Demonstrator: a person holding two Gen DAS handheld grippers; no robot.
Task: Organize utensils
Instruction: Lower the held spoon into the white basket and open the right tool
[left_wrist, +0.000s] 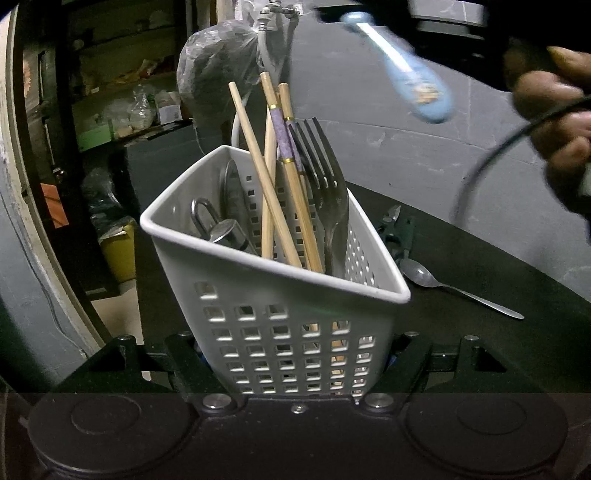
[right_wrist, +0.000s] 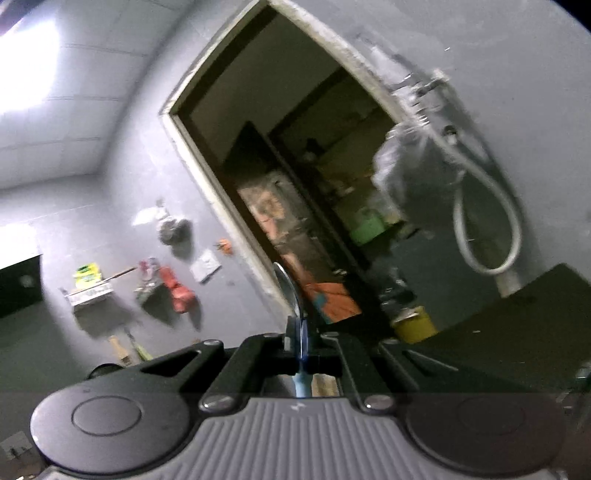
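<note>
The dark table (left_wrist: 480, 258) runs back from the left wrist camera to a grey wall (left_wrist: 406, 122); its left edge drops off beside a doorway (right_wrist: 280, 155) into a cluttered room, and most of its bare surface lies to the right of the white perforated caddy (left_wrist: 280, 325). Above the caddy the way is partly taken by what stands in it. A grey hose (right_wrist: 491, 221) loops down the wall from a tap (left_wrist: 275, 14), with a plastic bag (left_wrist: 214, 70) hung beside it, both behind the caddy.

The caddy sits between the fingers of the left gripper (left_wrist: 295, 354), which press against its two lower sides. Inside stand wooden chopsticks (left_wrist: 273, 177), leaning and crossing, their ends well above the rim; a dark fork (left_wrist: 325, 184) upright with tines up at the right corner; and metal utensils (left_wrist: 221, 225) low at the left.

A steel spoon (left_wrist: 454, 288) lies flat on the table just right of the caddy, bowl towards it, handle running away to the right. Small dark scissors (left_wrist: 395, 229) lie behind it.

The right gripper (right_wrist: 301, 339), held by a person's hand (left_wrist: 554, 122), is up at the right above the caddy, its fingers pinching a blue-handled spoon (left_wrist: 402, 70) at the neck. In the left wrist view the handle slants down to the right, blurred; in the right wrist view the bowl points forward and up past the fingertips
</note>
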